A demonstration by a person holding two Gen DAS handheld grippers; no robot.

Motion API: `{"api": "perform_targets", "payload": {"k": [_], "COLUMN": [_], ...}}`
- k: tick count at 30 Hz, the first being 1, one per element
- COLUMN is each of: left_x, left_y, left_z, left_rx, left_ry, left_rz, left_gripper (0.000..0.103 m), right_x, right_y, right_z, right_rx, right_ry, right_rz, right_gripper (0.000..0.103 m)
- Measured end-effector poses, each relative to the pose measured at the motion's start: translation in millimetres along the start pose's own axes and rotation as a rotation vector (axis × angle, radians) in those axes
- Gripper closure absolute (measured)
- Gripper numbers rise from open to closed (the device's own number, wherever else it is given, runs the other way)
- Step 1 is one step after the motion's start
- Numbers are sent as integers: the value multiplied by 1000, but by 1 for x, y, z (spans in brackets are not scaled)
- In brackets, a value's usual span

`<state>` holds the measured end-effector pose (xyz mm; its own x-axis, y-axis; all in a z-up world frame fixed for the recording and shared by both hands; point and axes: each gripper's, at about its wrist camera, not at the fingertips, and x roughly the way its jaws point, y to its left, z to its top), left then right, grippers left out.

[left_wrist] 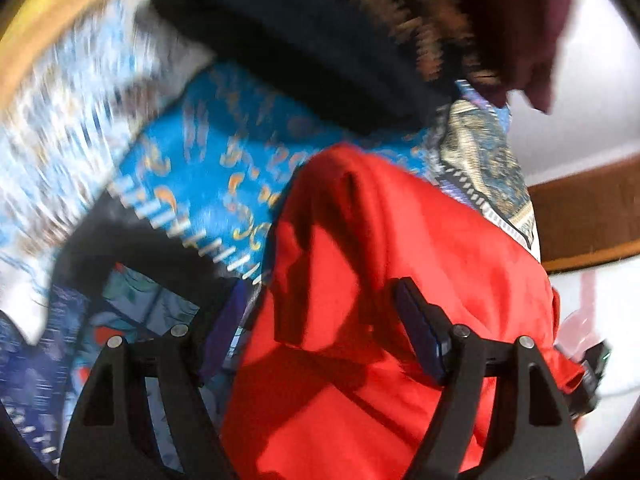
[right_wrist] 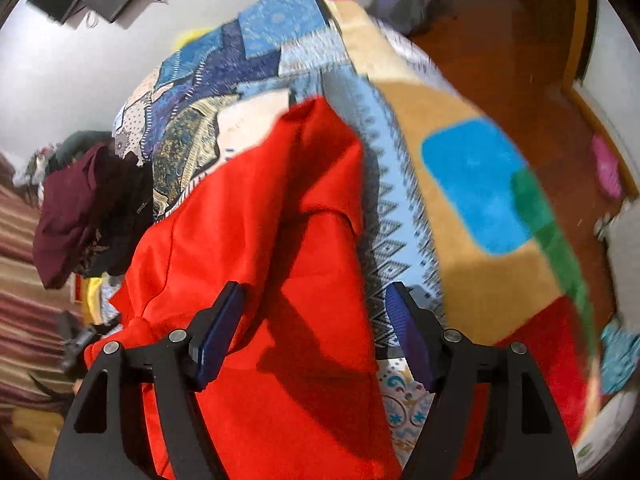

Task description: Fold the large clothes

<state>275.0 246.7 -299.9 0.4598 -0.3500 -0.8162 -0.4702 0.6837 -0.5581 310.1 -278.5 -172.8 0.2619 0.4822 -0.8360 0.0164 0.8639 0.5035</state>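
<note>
- Looking down both wrist views: red garment (left_wrist: 380, 300) lies spread on a bed covered by a patterned blue bedspread (left_wrist: 208, 152), running lengthwise away from both cameras.
- Left gripper (left_wrist: 324, 328): fingers spread wide, pointing steeply down. Red cloth sits under and between the pads; neither pad visibly presses it. Left pad (left_wrist: 224, 328) stands over the bedspread just off the garment's edge, right pad over the red cloth. Judged as not holding.
- Right gripper (right_wrist: 316, 332): fingers likewise spread, red cloth between them, no pinch visible. Its right pad (right_wrist: 404, 320) stands at the garment's edge, where cloth meets bedspread.
- Left view is heavily blurred, so fine detail there is unreliable.
- Heap of other clothes, a maroon piece (right_wrist: 72, 216) on top, lies beside the garment's far end. A beige blanket (right_wrist: 472, 240) with coloured patches hangs along the bed's side. Wooden floor (right_wrist: 520, 60) beyond.
- Step in hand (judgement): between grasps. Garment seems laid out with a lengthwise crease (right_wrist: 320, 208), so at least one fold may be in; cannot confirm from these views.
- Progress: early to middle; still a long shape, not a compact stack.
- Next move calls for: both grippers lowering onto the near edge or corners, closing on matching points, lifting evenly, and carrying the near end over to the far end.
- Risk: uneven grips would skew the fold; a pad could catch the bedspread with the cloth.
</note>
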Motion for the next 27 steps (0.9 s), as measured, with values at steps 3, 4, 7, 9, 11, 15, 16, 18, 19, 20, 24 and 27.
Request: {"api": "perform_targets", "payload": {"k": [3,4,7,9,11,15,16,18,19,20,24,27], "left_x": [18,18,22,26,27,20,18,11,7,3,-12,-15], "left_y": [12,12,9,6,3,-7,-9,-18,-25,-31,-45,-49], "left_z": [-3,-2,-1,1,4,9,10,14,17,19,34,42], "left_rx": [-82,-85,-86,-85,-68,-28,-18,25,53,78,156,188], "left_ry": [38,33,49,62,63,23,9,-25,-42,-58,-100,-115], "left_rz": [-104,-123,-204,-240,-241,-216,-201,-147,-115,-91,-34,8], "left_gripper": [27,27,27,27,42,76,80,82,82,82,82,82], "right_x": [14,16,20,22,24,21,19,14,12,10,15,28], "right_y": [-9,-11,-8,-3,1,10,13,21,28,35,59,68], "right_z": [0,0,4,7,10,15,18,26,29,34,51,59], "right_rx": [67,81,79,73,53,8,0,-21,-44,-70,-129,-155], "right_ry": [51,56,41,32,24,-7,-16,-40,-51,-65,-94,-95], "right_rz": [95,116,148,162,147,145,158,158,150,137,82,30], "right_gripper": [33,33,33,37,51,80,82,86,87,87,87,87]}}
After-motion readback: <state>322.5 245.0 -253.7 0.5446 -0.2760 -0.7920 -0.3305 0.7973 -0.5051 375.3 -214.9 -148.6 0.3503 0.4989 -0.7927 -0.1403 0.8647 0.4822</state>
